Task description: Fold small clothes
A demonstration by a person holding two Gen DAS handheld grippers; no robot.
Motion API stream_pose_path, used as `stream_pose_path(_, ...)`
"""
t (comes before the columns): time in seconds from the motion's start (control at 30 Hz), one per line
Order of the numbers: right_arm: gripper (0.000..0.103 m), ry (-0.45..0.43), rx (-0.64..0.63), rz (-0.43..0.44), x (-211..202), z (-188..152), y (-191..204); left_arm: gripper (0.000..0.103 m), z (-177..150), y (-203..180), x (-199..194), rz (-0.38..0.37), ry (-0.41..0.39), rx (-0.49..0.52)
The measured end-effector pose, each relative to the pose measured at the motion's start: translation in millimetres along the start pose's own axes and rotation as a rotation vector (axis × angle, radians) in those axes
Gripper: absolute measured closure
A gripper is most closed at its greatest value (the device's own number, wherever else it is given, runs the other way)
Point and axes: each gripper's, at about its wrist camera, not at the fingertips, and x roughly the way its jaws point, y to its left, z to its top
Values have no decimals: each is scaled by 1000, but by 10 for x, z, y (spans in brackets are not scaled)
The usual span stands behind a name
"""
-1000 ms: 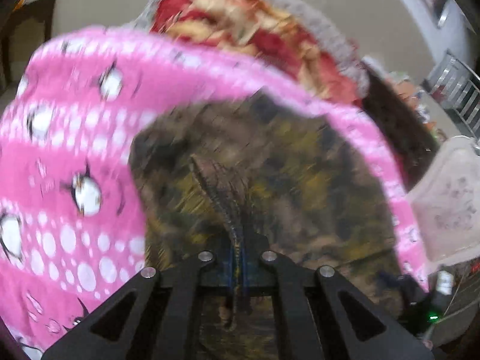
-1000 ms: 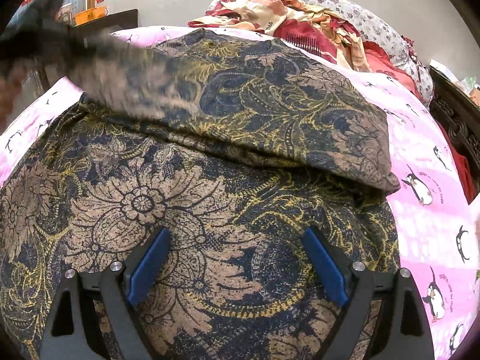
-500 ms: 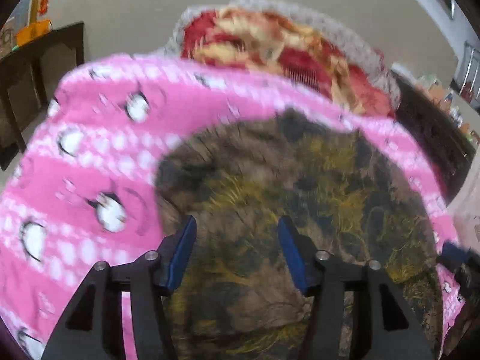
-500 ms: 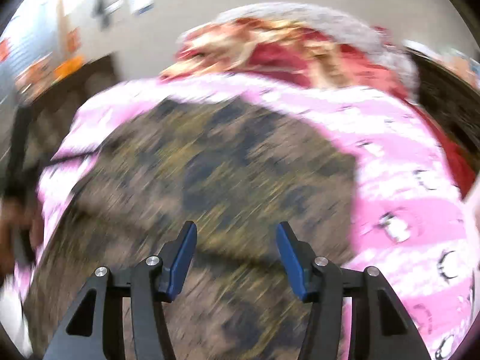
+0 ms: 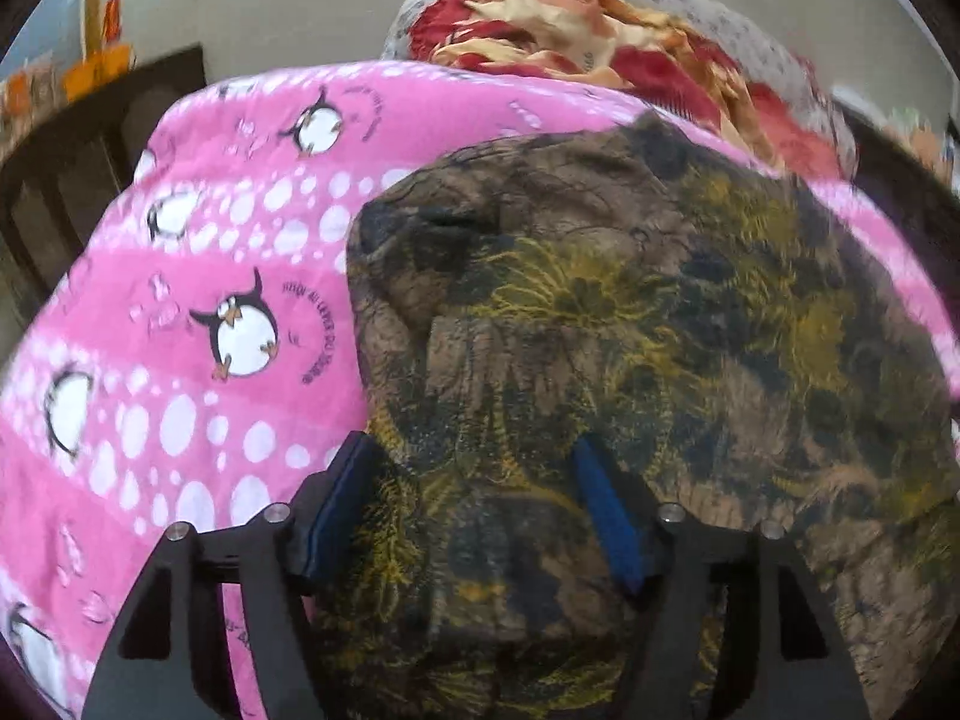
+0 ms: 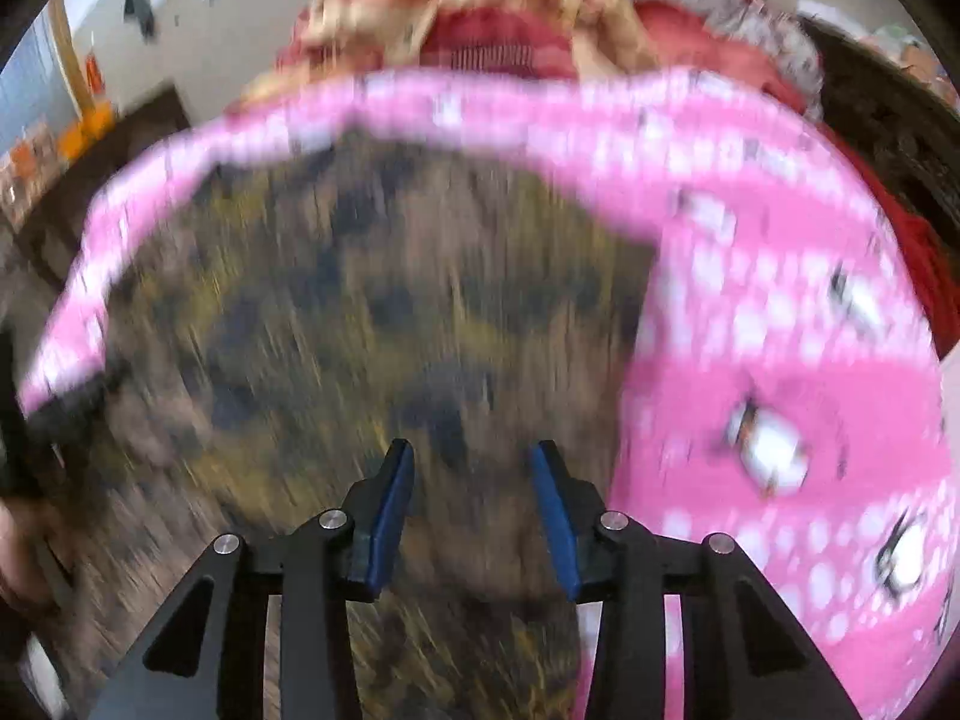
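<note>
**Now both grippers are hovering released over one floral garment on the bed**

Currently one floral garment (image 5: 600, 330), brown with yellow and dark blue print, is lying on the pink penguin blanket (image 5: 198, 276) that is covering the bed. It is looking already doubled over at least once, with a rounded folded edge showing at its upper left in the left wrist view. Behind it a heap of red and cream bedding (image 5: 600, 30) is sitting against the wall.

The left gripper (image 5: 474, 504) is hanging released, its blue pads spread wide above the garment's near left portion and gripping nothing. The right gripper (image 6: 474, 504) is likewise standing released, pads apart over the cloth's near edge; that view is heavily blurred, so whether the tips are touching fabric is impossible to tell.

The cloth is appearing thin, soft and light, draping with small wrinkles, so it is likely going to sag and slide rather than hold a crease. A pinch at a corner or along the folded edge, catching every layer, is seeming the safest hold; grabbing mid-panel is risking lifting only the top layer.

Counting: one garment, one blanket, one bedding heap, two grippers, and a dark wooden cabinet (image 5: 72, 180) at far left.
</note>
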Motion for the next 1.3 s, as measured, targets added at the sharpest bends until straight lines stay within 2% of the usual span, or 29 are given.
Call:
stream_pose_path(0.07,55,-26,41,-9,82,225,-8,33,-4,-40,-3,24,-3,21)
stream_pose_path(0.13,55,38,41,-4,406,342,-15,33,-4,-66,4,40,-3,31)
stream_pose_path(0.2,55,138,55,-19,818,279,-64,32,-15,-54,1,36,-2,24)
stream_pose_path(0.23,53,114,52,-18,875,234,-92,31,-18,-46,2,34,-1,21)
stream_pose_path(0.27,49,100,55,-17,872,210,-103,27,-17,-39,7,37,0,16)
stream_pose_path(0.37,48,104,60,-33,765,218,-50,25,-6,4,33,34,8,-7)
stream_pose_path(0.43,49,54,25,-40,478,173,61,24,8,4,47,32,8,-8)
stream_pose_path(0.5,49,4,7,17,241,107,188,24,10,10,53,35,9,-6)
stream_pose_path(0.57,49,1,-28,59,110,-86,335,24,5,15,56,35,9,-5)
stream_pose_path(0.67,43,86,-74,42,278,-504,463,24,4,12,55,34,9,-5)
stream_pose_path(0.7,43,55,-107,19,314,-622,488,24,5,12,57,35,9,-4)
stream_pose_path(0.73,43,30,-129,-2,289,-649,532,24,4,15,58,35,9,-4)
stream_pose_path(0.77,43,42,-129,-19,282,-628,558,24,3,12,55,34,9,-6)
stream_pose_path(0.83,43,50,-76,-45,204,-549,626,24,2,14,57,33,10,-7)
stream_pose_path(0.9,42,11,-36,-4,71,-529,746,24,3,13,56,34,9,-7)
stream_pose_path(0.97,42,6,-57,12,48,-582,933,24,1,13,55,34,9,-6)
stream_pose_path(1.03,40,62,-88,9,218,-695,1099,24,2,18,56,34,10,-7)
stream_pose_path(1.07,35,82,-100,-12,338,-735,1144,23,3,17,56,34,9,-7)
stream_pose_path(1.1,32,23,-115,-27,339,-812,1177,23,4,17,56,36,9,-6)
stream_pose_path(1.23,29,16,-87,18,334,-835,1141,23,8,22,61,35,10,-7)
stream_pose_path(1.3,24,16,-84,34,324,-846,1127,23,9,20,60,34,10,-7)
